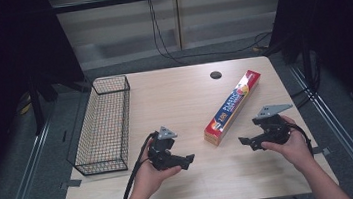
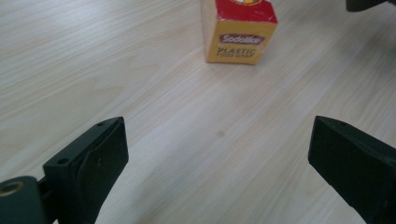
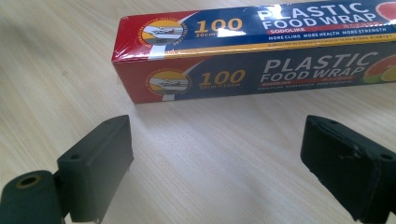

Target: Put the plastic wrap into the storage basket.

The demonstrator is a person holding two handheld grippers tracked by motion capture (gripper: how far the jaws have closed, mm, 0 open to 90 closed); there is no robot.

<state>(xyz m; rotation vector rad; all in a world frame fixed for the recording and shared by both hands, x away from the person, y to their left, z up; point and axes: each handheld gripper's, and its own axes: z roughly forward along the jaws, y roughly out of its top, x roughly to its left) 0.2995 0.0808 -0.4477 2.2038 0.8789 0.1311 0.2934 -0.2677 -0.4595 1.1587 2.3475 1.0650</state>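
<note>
High view: the left gripper [image 1: 187,159] and the right gripper [image 1: 243,141] both hover with jaws apart and bare above the pale wooden table [image 1: 175,104]. Between them, nearer the right one, lies the long red-and-blue plastic food wrap box [image 1: 232,106]. A black wire basket [image 1: 104,124] stands at the table's left edge.

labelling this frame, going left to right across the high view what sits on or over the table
wire basket → left gripper → plastic wrap box → right gripper
</note>
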